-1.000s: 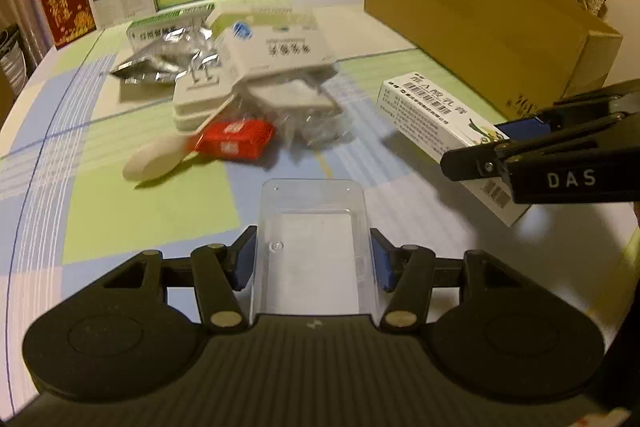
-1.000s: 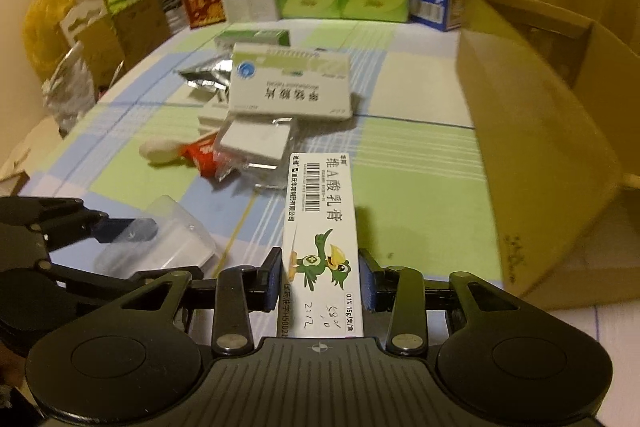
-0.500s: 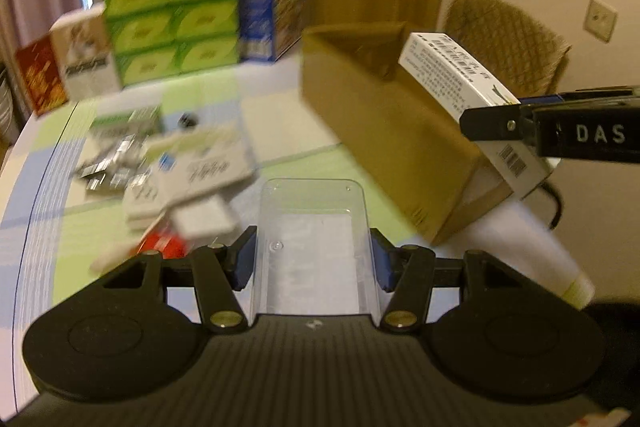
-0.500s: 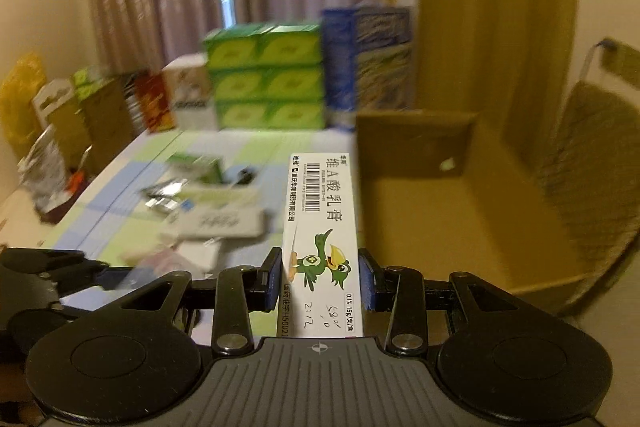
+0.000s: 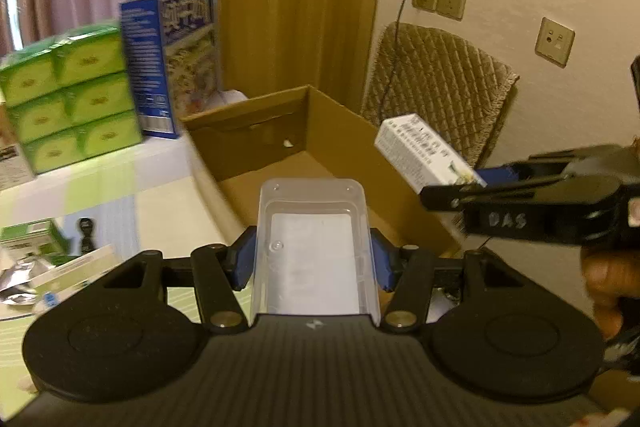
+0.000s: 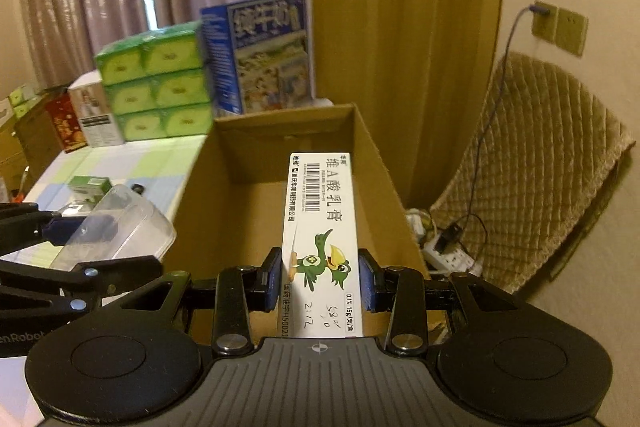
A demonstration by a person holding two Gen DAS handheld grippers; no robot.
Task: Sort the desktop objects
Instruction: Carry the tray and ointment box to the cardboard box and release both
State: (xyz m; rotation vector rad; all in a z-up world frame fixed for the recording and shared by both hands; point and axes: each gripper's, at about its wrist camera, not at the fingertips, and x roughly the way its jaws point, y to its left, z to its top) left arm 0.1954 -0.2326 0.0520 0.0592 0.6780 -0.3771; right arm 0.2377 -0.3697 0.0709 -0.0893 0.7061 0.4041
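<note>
Moved: both grippers up off table, now over carton (image 6: pixel 224 227)
Left gripper (image 5: pixel 312 259): clamped on clear tray (image 5: pixel 316 247), above carton's near edge
Right gripper (image 6: pixel 320 283): clamped on ointment box (image 6: pixel 322 227), over carton's opening

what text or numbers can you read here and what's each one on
"维A酸乳膏": white ointment box in the right hand-held gripper.
"0.1% 15g/支/盒": same box, lower edge.
"DAS": side of the right hand-held gripper, left wrist view.
"Robot": partial, on the left hand-held gripper.
Blue carton, green tissue packs: too blurred.
</note>
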